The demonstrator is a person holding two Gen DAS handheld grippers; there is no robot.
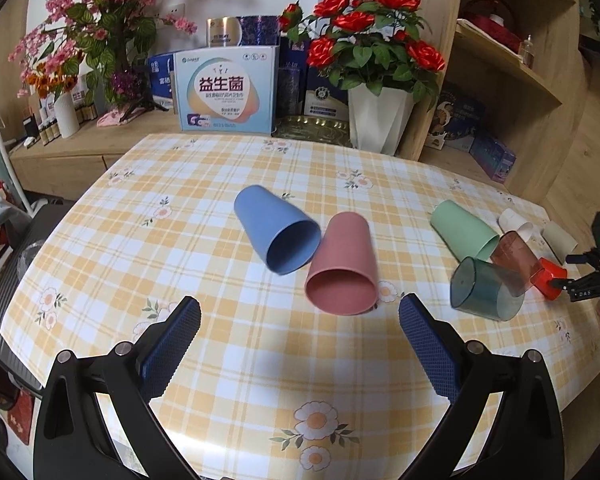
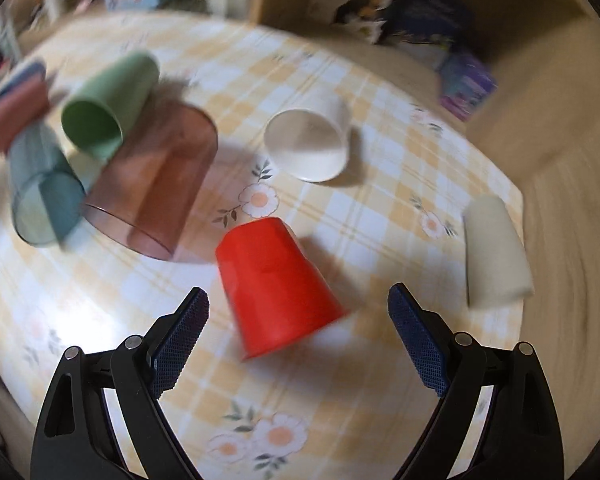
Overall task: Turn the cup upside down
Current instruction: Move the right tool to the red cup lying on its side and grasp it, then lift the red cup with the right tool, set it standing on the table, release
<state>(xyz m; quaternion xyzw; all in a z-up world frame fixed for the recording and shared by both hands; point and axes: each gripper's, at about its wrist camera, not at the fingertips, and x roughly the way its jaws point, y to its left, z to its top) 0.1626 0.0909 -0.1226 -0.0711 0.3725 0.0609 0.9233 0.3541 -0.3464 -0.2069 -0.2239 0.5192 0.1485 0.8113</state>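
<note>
In the left wrist view a blue cup [image 1: 277,229] and a pink cup [image 1: 345,265] lie on their sides on the checked tablecloth. My left gripper [image 1: 299,318] is open and empty just in front of the pink cup's mouth. In the right wrist view a red cup [image 2: 274,284] stands upside down, tilted, just ahead of my open, empty right gripper [image 2: 298,306]. A green cup [image 2: 108,106], a clear brown cup [image 2: 156,184], a clear teal cup [image 2: 44,196], a white cup [image 2: 310,144] and a cream cup [image 2: 494,256] lie on their sides around it.
A sideboard behind the table holds a white vase of red roses [image 1: 374,64], a printed box [image 1: 226,90] and pink flowers [image 1: 100,32]. A wooden shelf unit [image 1: 512,72] stands at the right. The table edge [image 2: 516,200] runs close behind the cream cup.
</note>
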